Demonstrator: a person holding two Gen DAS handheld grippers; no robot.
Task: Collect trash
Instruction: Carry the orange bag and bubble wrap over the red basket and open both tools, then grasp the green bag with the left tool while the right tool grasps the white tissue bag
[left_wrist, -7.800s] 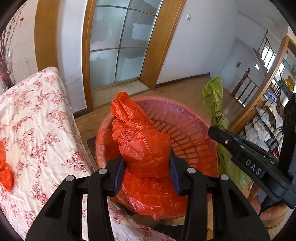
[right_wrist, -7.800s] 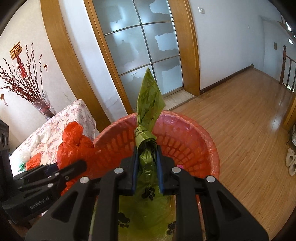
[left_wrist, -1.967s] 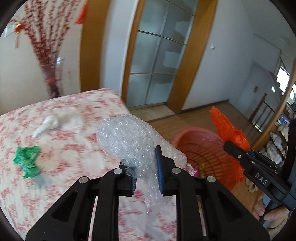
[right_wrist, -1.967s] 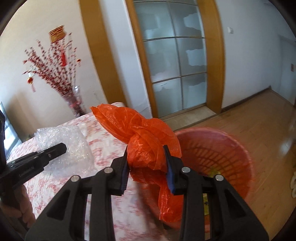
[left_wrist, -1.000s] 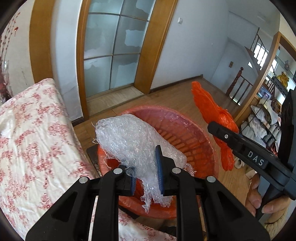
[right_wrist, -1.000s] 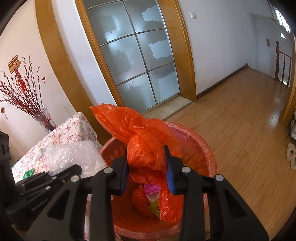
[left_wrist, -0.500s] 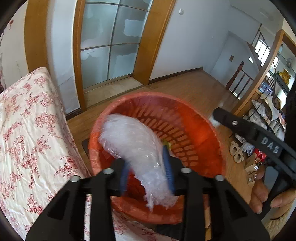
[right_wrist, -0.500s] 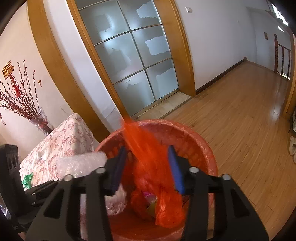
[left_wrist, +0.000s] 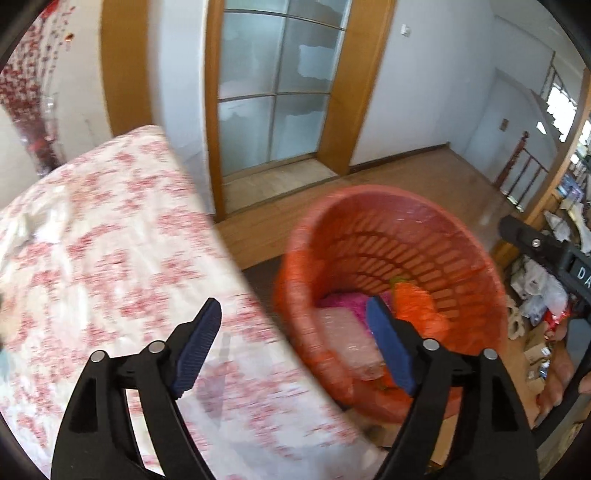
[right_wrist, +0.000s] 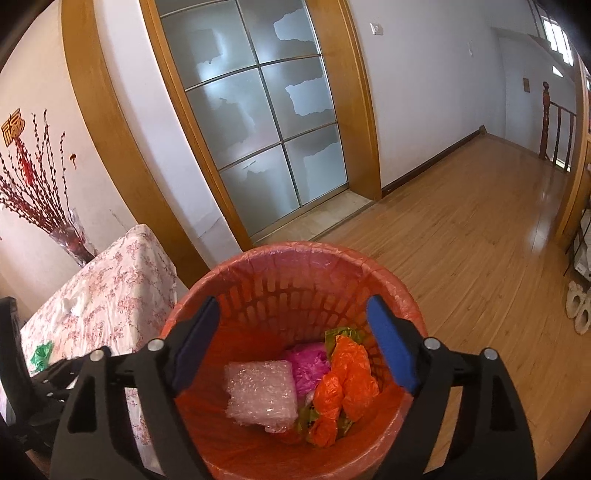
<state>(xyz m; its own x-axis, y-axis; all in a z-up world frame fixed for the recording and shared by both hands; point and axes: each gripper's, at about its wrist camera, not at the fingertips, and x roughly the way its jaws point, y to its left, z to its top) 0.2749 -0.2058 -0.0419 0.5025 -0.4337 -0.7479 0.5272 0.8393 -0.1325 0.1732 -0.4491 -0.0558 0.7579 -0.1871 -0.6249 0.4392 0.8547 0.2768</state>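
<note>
A lived-in home, upstairs hallway or landing by the look of it: warm wooden floor (right_wrist: 461, 236), frosted glass door (right_wrist: 258, 122) in a broad wooden frame, stair railing (right_wrist: 554, 125) far right. On the left, a table with a floral cloth (right_wrist: 110, 291), and a vase of red festive branches (right_wrist: 40, 192) behind.

Right gripper (right_wrist: 293, 343) hangs spread wide above the red slatted plastic basket (right_wrist: 295, 258); below its fingers, inside, the clear bubble-wrap wad (right_wrist: 260, 393) lies left, the orange plastic bag (right_wrist: 347, 380) right, the pink crumpled bag (right_wrist: 308, 362) between and beyond them. The floral-clothed table (right_wrist: 110, 295) stands left of the basket, the frosted glass door (right_wrist: 258, 122) beyond.
</note>
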